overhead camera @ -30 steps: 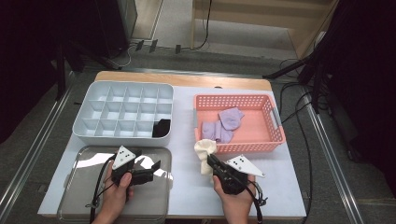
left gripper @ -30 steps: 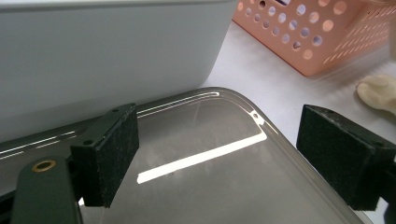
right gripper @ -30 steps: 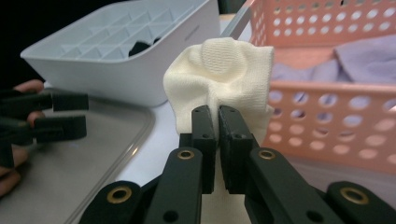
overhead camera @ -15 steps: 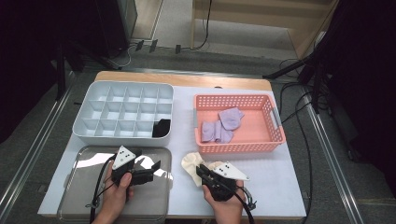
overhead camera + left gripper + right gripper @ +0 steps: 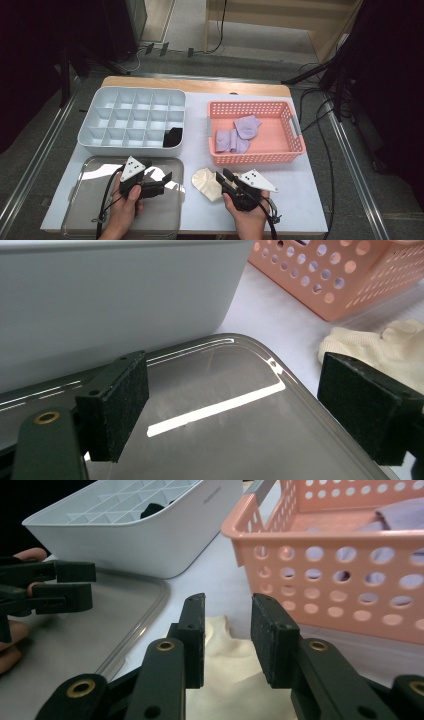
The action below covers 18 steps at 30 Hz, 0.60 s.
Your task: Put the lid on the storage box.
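At the lower left of the high view, the left gripper (image 5: 159,182) is a black body topped by a grey three-cornered plate dotted with small dark marks, and a black cable trails from it toward the bottom edge. The right gripper (image 5: 223,178), at lower centre, has the same plate and cable. In the gripper views the jaws are matte black bars faced with dark, felt-like pads; brass-coloured rivets sit at their pivots and small screw holes mark the pad ends. No sleeves show on the forearms.
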Available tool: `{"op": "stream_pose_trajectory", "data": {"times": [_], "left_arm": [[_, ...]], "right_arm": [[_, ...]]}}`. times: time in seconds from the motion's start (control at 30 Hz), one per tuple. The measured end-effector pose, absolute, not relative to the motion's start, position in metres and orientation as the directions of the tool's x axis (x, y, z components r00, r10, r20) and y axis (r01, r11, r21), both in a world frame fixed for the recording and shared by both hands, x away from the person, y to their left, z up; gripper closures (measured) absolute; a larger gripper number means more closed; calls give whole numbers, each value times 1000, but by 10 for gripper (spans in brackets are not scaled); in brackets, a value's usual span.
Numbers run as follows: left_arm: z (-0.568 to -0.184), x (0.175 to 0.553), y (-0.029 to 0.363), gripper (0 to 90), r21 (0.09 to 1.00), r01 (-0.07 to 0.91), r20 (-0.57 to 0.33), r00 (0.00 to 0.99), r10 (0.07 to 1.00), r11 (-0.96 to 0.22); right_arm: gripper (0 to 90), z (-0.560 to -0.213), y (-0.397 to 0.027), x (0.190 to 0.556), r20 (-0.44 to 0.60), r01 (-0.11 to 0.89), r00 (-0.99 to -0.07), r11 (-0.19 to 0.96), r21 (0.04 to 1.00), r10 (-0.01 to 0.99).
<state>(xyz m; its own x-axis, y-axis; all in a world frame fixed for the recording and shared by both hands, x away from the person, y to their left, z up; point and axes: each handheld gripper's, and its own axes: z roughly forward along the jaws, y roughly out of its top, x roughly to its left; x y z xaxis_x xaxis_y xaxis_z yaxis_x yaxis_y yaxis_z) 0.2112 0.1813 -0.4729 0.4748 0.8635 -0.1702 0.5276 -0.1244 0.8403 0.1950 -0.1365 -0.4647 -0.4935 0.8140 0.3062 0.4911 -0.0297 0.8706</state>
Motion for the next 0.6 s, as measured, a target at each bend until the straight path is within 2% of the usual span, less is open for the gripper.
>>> {"op": "stream_pose_trajectory", "data": {"times": [0.6], "left_arm": [[-468, 208, 180, 140, 857, 497, -133, 467, 874, -136]], "right_arm": [[638, -463, -171, 191, 268, 483, -435, -29, 875, 860]]}}
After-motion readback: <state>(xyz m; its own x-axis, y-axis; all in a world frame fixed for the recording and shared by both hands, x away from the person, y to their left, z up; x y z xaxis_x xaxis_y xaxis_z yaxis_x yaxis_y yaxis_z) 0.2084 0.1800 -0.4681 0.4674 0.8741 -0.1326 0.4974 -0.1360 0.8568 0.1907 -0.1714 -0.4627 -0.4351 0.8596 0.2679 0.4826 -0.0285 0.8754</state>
